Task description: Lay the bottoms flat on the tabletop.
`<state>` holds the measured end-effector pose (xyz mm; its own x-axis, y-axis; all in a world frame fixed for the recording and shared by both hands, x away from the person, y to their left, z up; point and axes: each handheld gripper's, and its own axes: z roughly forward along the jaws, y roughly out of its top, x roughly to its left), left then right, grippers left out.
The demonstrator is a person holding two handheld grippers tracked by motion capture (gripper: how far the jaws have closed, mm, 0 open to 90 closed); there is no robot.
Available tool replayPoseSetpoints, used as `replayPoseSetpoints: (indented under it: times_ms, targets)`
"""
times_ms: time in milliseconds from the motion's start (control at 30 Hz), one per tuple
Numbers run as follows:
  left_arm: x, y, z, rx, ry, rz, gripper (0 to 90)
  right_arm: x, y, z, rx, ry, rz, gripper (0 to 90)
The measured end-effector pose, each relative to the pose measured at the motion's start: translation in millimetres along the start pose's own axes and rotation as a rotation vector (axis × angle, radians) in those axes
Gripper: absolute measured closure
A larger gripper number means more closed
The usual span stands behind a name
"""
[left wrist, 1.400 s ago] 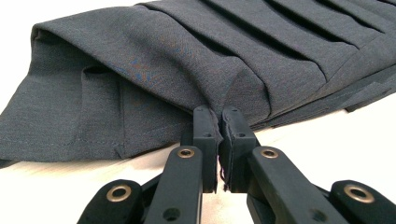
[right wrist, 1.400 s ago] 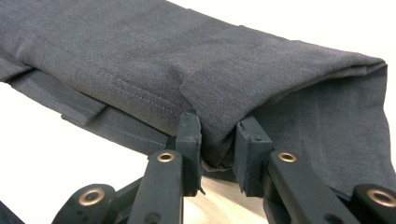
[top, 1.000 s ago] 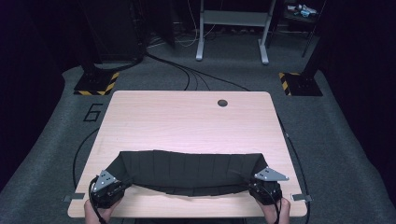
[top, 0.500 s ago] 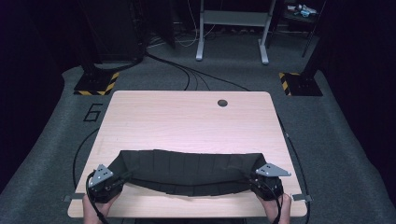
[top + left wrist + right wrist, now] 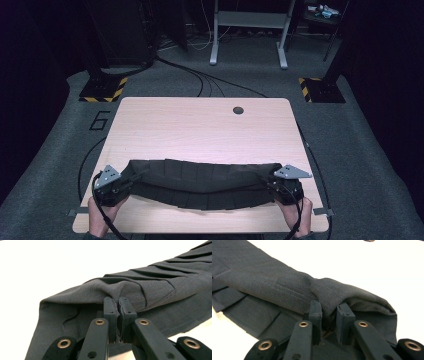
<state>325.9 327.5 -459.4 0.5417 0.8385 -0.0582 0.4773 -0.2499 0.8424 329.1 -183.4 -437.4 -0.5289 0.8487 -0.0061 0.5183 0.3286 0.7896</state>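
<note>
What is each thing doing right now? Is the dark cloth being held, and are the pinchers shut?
Dark pleated cloth: folded into a long band, pinched at both ends, sagging in the middle.
Left gripper: jaws shut on the cloth's left end.
Right gripper: jaws shut on the cloth's right end.
Table: bare beyond the cloth.

We see a pale wooden tabletop [image 5: 200, 130] with a round dark hole [image 5: 238, 110] near its far edge. It stands on grey carpet [image 5: 360, 150] marked with a "6" [image 5: 100, 120] at the far left corner. Beyond lie black cables [image 5: 200, 80], two bases with yellow-black stripes [image 5: 102, 90] [image 5: 320, 89], and a grey table frame [image 5: 248, 35] further back
</note>
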Motion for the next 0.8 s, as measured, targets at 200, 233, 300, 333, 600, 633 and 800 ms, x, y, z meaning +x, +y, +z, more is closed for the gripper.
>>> replayPoseSetpoints:
  times_ms: [200,233,300,333,600,633,800]
  targets:
    - [7.5,9.6,4.9,-0.002,-0.005,-0.005,86.3,-5.4,14.5,3.1,0.002,0.003,-0.006,77.5]
    - [8.7,11.3,6.4,-0.005,-0.004,-0.005,86.3,-6.3,16.1,3.7,0.001,0.005,-0.008,77.6]
    - [10.6,14.0,7.9,0.0,-0.007,-0.005,86.3,-8.5,20.0,5.3,0.01,0.007,-0.005,77.6]
    - [11.7,15.2,9.2,-0.003,-0.005,-0.007,86.3,-9.8,21.8,6.3,0.008,0.012,0.0,77.6]
    - [20.2,28.2,18.1,0.002,-0.006,-0.01,86.4,-22.6,35.2,17.3,0.024,0.022,0.027,77.6]
    - [21.4,30.1,19.5,-0.004,-0.003,-0.009,86.4,-24.7,36.8,19.0,0.031,0.021,0.024,77.6]
    - [27.5,39.9,26.1,0.002,-0.003,-0.007,86.3,-33.7,45.2,26.4,0.042,0.027,0.044,77.6]
